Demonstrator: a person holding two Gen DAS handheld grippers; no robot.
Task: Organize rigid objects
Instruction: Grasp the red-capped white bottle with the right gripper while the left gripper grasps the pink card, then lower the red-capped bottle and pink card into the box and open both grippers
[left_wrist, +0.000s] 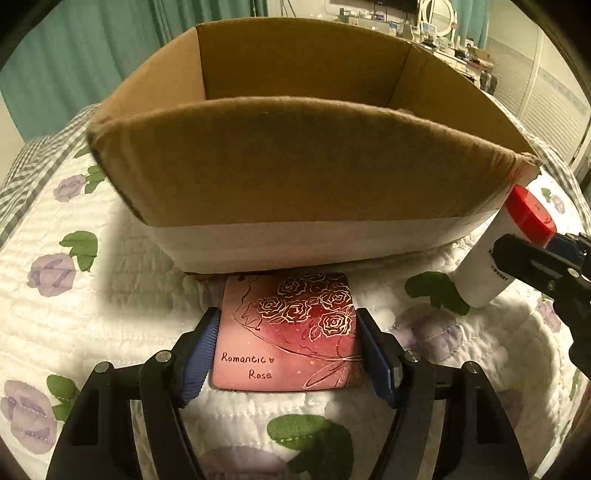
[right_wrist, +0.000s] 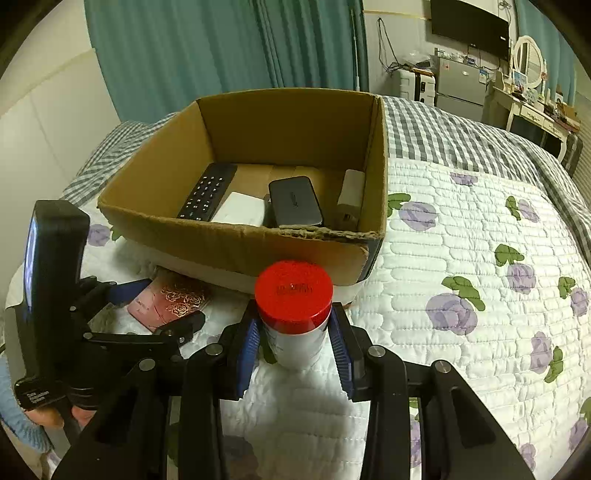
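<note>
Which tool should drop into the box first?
Right. The right tool holds the red-capped bottle raised near the cardboard box rim; the left tool grips the Romantic Rose tin low on the quilt.

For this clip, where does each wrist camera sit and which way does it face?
Left wrist: low behind the left gripper, facing the cardboard box wall; its fingers flank the pink "Romantic Rose" tin.
Right wrist: higher behind the right gripper, looking into the box at a remote control; its fingers flank the red-capped white bottle; the person's hand shows.
Shared: box, tin, bottle, floral quilt, each other's gripper.
</note>
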